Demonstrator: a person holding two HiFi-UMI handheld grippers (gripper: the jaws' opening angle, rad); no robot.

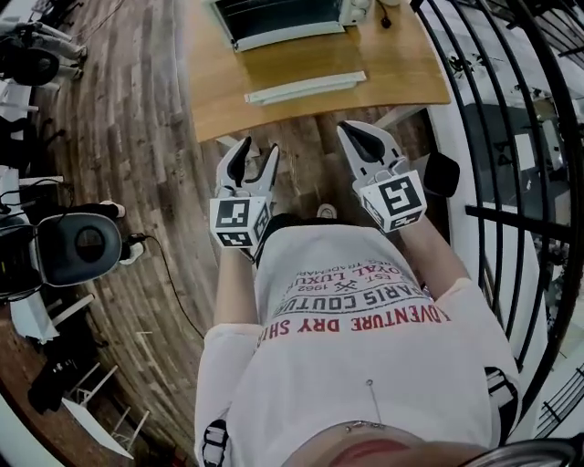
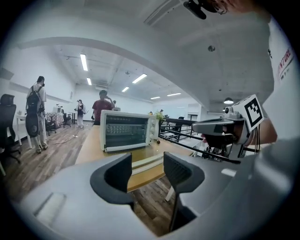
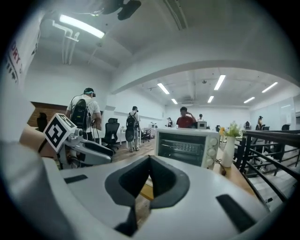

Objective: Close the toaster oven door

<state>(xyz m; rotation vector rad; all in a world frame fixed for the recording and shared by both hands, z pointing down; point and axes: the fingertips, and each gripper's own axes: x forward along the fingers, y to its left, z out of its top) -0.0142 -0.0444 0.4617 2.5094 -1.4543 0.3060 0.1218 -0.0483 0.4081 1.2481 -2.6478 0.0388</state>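
Note:
The white toaster oven (image 1: pixel 285 20) stands at the far side of the wooden table (image 1: pixel 401 68). In the left gripper view the oven (image 2: pixel 126 131) has its glass door upright against the front, seemingly shut; the right gripper view shows the oven (image 3: pixel 186 147) the same way. My left gripper (image 1: pixel 254 157) hangs open and empty over the floor, short of the table's near edge. My right gripper (image 1: pixel 359 139) is beside it, jaws shut on nothing. Both are well apart from the oven. The left gripper (image 2: pixel 146 171) points at the table; the right gripper (image 3: pixel 149 161) points at the oven.
A long white strip (image 1: pixel 306 88) lies on the table in front of the oven. A black metal railing (image 1: pixel 511 182) runs along the right. An office chair (image 1: pixel 78 246) stands at the left. A vase of flowers (image 3: pixel 228 150) is beside the oven. People (image 2: pixel 101 107) stand far behind.

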